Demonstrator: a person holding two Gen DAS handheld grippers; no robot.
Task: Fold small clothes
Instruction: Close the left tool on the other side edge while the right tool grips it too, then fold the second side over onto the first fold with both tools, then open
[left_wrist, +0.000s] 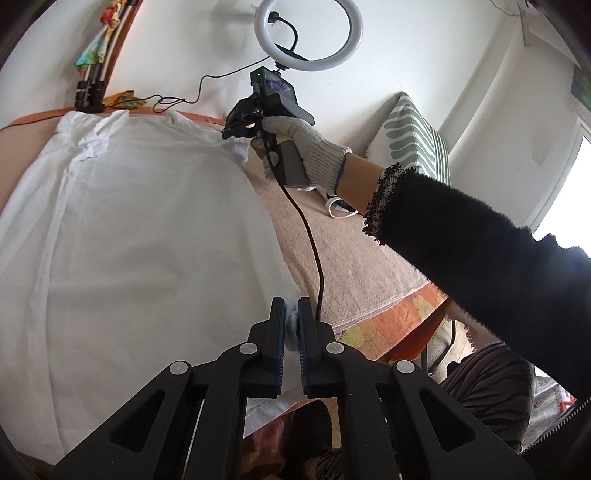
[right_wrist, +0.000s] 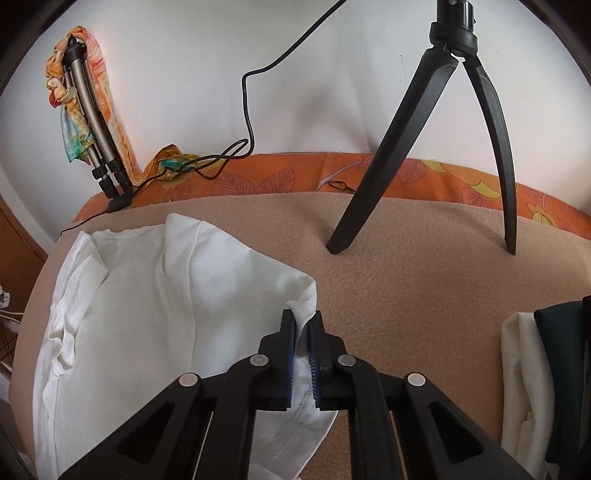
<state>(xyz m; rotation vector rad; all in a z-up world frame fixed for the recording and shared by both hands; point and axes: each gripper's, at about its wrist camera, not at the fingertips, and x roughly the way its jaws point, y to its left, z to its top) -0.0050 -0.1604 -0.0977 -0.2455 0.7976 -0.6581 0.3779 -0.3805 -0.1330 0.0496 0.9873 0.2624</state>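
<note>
Beige blanket (right_wrist: 406, 266), white shirt (right_wrist: 166, 295), tripod (right_wrist: 424, 147)

left gripper (left_wrist: 291, 314) pinched tight, low, near body; right gripper (right_wrist: 304, 325) pinched tight, arm reaching far forward.

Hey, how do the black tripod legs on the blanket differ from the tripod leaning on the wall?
The black tripod has its legs spread, feet planted on the beige blanket; the grey tripod has its legs folded together and leans against the wall. The black one is bare; the grey one has a colourful scarf draped over it. The black legs are flat and tapered, the grey ones tubular. Both stand at the far side.
</note>
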